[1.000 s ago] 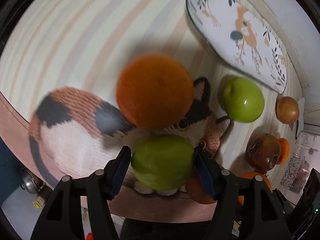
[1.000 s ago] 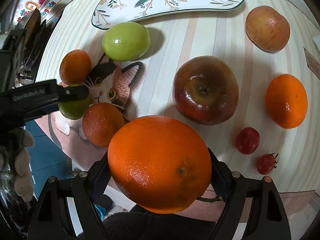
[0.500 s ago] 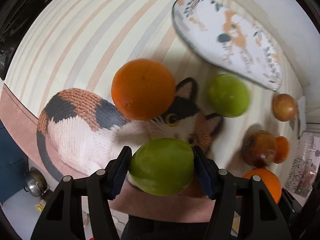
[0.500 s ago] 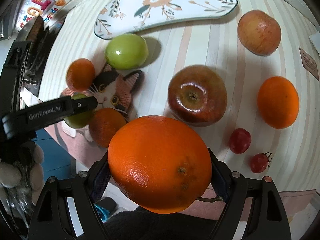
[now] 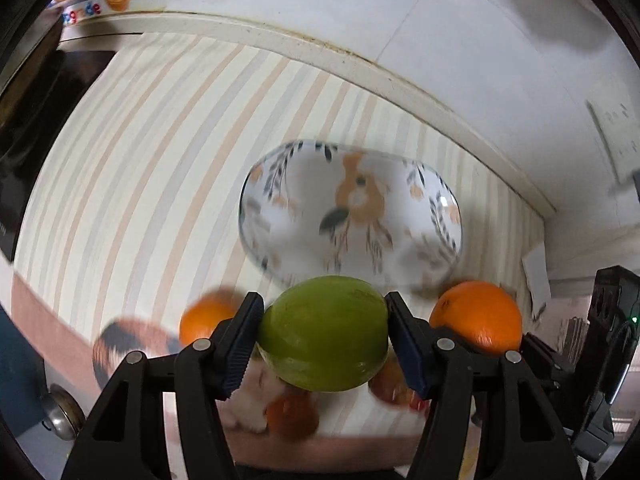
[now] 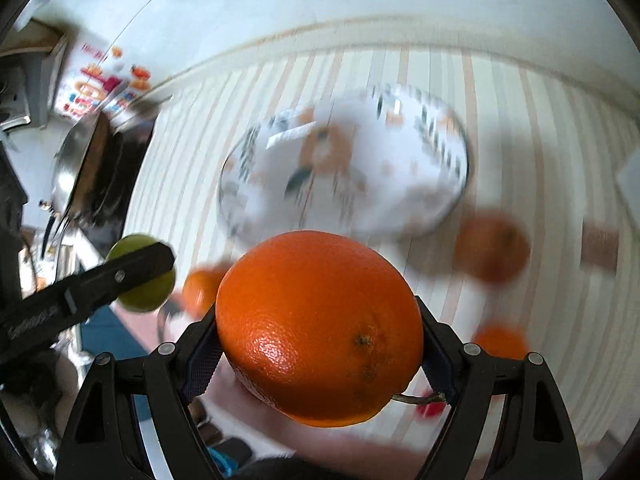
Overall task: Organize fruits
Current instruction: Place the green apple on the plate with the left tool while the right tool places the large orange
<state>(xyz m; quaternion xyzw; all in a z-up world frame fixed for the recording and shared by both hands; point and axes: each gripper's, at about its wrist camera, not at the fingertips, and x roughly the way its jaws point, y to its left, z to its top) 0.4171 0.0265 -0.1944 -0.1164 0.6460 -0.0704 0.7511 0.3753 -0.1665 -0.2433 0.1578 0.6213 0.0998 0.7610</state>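
My left gripper (image 5: 325,334) is shut on a green apple (image 5: 324,332) and holds it in the air in front of the flower-patterned plate (image 5: 352,216). My right gripper (image 6: 320,344) is shut on a large orange (image 6: 320,344), also raised, with the plate (image 6: 344,168) beyond it. That orange shows at the right in the left wrist view (image 5: 478,316). The left gripper with its green apple (image 6: 144,276) shows at the left of the right wrist view.
On the striped tablecloth (image 5: 140,184) lie a small orange (image 5: 206,320) by the cat-shaped mat (image 5: 132,338), a reddish apple (image 6: 494,250), another orange (image 6: 500,342) and a red cherry tomato (image 6: 430,408). A wall edge runs behind the plate. A pan (image 6: 80,160) stands far left.
Both grippers have lifted and tilted up with their fruit. The plate now sits straight ahead of each, and the back wall has come into view.
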